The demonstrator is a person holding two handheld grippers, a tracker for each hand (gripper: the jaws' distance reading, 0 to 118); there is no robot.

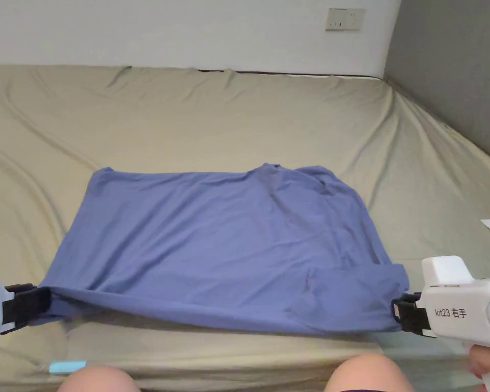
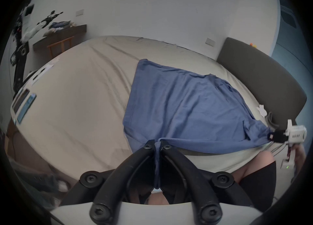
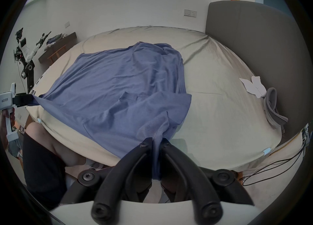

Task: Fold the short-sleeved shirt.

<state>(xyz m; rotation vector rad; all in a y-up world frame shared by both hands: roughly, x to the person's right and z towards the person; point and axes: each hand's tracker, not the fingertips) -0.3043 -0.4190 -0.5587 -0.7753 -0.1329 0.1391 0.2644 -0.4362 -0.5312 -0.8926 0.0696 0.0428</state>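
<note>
Blue short-sleeved shirt (image 1: 223, 245) lies spread on the bed (image 1: 239, 117), beige sheet under it, collar end toward the far wall, near edge at the bed's front edge by the person's knees. Long axis of the held edge runs left to right, strung between the two tools. Left gripper (image 2: 157, 144) at the near left corner: fingers (image 2: 149, 146) closed, blue cloth pinched between them and trailing down the gap. Right gripper (image 3: 155, 141) at the near right corner, by a folded-over sleeve: fingers (image 3: 166, 143) likewise closed on a bunch of cloth. Both grippers sit level and well apart, the edge between them lifted slightly off the sheet, with a shadow under it in the head view. The rest of the shirt lies away from both, toward the wall. Judgement: the next fold likely carries this edge forward over the body; neither hand is nearer, so the two should travel together to keep the edge straight.
</note>
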